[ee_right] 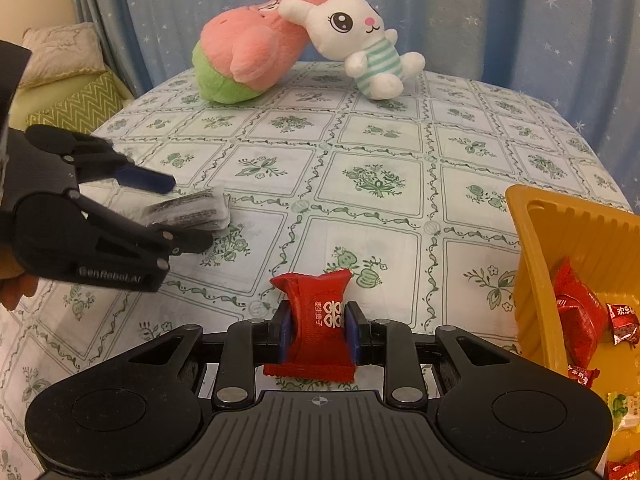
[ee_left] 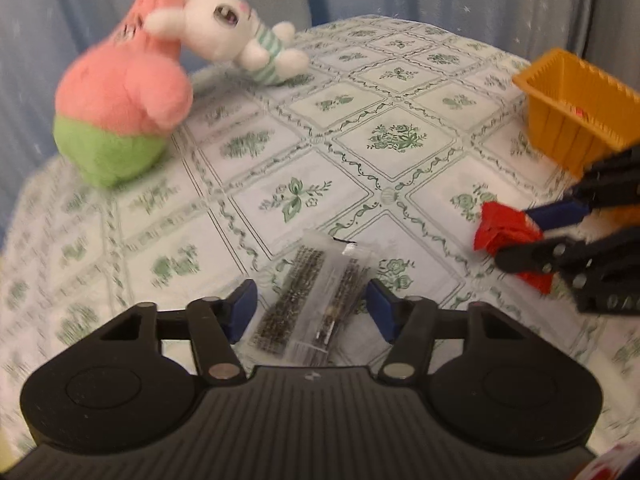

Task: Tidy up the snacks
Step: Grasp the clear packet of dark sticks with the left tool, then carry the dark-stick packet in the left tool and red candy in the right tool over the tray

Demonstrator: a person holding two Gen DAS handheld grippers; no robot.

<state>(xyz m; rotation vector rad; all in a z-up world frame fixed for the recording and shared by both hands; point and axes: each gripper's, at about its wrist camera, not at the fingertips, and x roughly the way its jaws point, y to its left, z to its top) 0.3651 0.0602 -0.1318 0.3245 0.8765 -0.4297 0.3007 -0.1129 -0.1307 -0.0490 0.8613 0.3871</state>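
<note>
Red packet (ee_right: 316,326) pinched across its middle by right gripper (ee_right: 318,330), crinkly foil, held clear of cloth (ee_right: 360,216) for the ribbed orange bin (ee_right: 532,264) just beside. Clear seeded packet (ee_left: 312,300) lies flat between left gripper (ee_left: 312,308) pads, jaws part-open, not touching. Likely next pick.

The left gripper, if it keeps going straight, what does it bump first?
Probably the clear snack packet, lying on the tablecloth between the left gripper's open fingers, though depth is hard to judge.
</note>
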